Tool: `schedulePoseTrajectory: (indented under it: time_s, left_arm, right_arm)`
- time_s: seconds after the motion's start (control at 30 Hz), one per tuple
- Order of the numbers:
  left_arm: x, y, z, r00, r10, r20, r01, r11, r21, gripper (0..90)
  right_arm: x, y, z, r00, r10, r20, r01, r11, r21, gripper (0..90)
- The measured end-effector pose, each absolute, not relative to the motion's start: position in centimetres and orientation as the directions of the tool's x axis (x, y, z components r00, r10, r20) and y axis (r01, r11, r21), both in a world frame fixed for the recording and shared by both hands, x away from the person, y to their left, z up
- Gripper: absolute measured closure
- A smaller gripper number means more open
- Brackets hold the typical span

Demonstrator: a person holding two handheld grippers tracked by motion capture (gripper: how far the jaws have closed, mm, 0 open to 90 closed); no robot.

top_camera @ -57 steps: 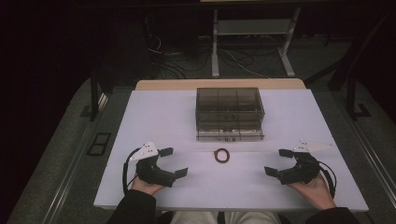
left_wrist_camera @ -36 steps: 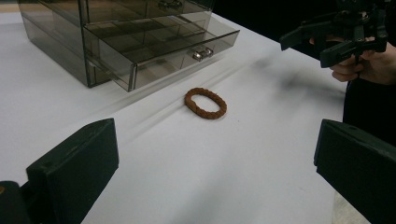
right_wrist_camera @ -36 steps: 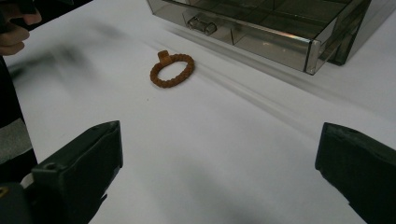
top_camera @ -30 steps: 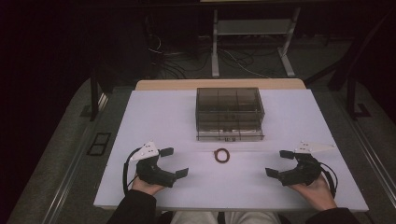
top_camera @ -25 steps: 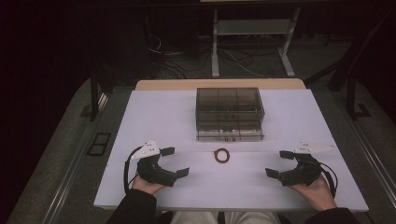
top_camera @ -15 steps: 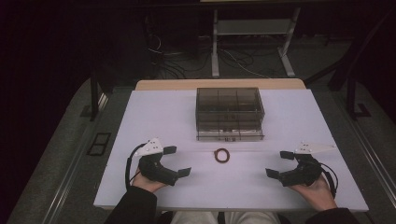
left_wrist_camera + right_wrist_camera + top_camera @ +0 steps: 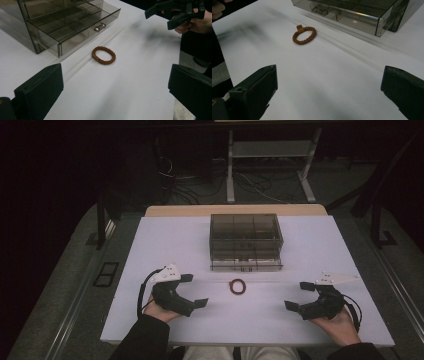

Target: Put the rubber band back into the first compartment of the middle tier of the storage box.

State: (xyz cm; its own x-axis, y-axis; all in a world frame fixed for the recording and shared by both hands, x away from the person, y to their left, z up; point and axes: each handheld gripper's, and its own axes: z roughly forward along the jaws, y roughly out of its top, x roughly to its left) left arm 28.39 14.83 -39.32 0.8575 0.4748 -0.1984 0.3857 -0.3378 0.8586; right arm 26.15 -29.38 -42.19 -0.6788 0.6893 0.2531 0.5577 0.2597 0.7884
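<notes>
Over the last 2 seconds the left gripper (image 7: 192, 291) has crept slightly inward toward the small brown braided ring (image 7: 238, 286), jaws spread wide and empty. The right gripper (image 7: 302, 296) has barely shifted, also agape. The ring lies on the white table (image 7: 150, 250) just before the smoky clear plastic drawer box (image 7: 245, 240), so a left-side pickup looks likeliest.

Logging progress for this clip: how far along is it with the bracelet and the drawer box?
Done: a drawer of the clear box looks pulled partly out. In hand: nothing; the left gripper and right gripper are both open, jaws wide, apart from everything. Left: the brown bracelet lies on the white table in front of the box, untouched.
</notes>
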Motion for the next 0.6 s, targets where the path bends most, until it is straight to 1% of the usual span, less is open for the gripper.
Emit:
schedulePoseTrajectory:
  time_s: [0.6]
  left_arm:
    - [29.6,12.9,-38.3,0.880,0.438,-0.185,0.373,-0.393,0.840,0.0]
  right_arm:
    - [26.2,-29.4,-42.2,-0.678,0.692,0.249,0.558,0.263,0.787,0.2]
